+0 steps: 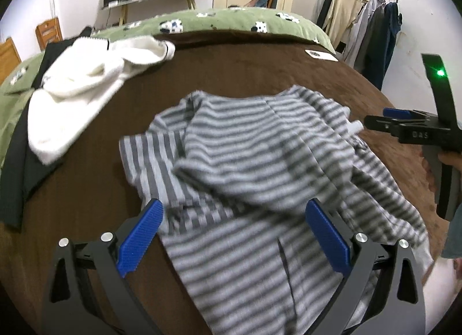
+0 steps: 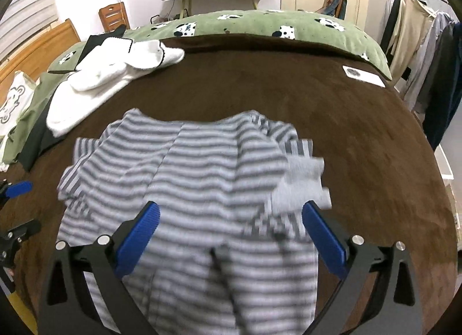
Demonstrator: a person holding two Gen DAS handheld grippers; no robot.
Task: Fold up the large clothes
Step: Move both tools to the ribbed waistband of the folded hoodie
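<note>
A grey-and-white striped garment [image 1: 245, 161] lies rumpled on the brown blanket [image 1: 231, 60], its far part folded over the near part. My left gripper [image 1: 234, 233] hovers above its near half, jaws wide open, nothing between the blue pads [image 1: 141, 236]. In the right wrist view the same striped garment [image 2: 187, 179] fills the middle, and my right gripper [image 2: 229, 236] hangs over it with jaws wide open and nothing held. The right gripper [image 1: 384, 121] also shows at the right edge of the left wrist view, held by a hand. The left gripper's fingertips [image 2: 20, 187] show at the far left.
A white fleecy garment [image 1: 86, 86] lies on dark clothing [image 1: 17, 167] at the left of the bed. A green patterned duvet [image 2: 260, 25] runs along the far side. A white card [image 2: 363, 75] sits at the far right. A rack of hanging clothes [image 1: 363, 25] stands beyond.
</note>
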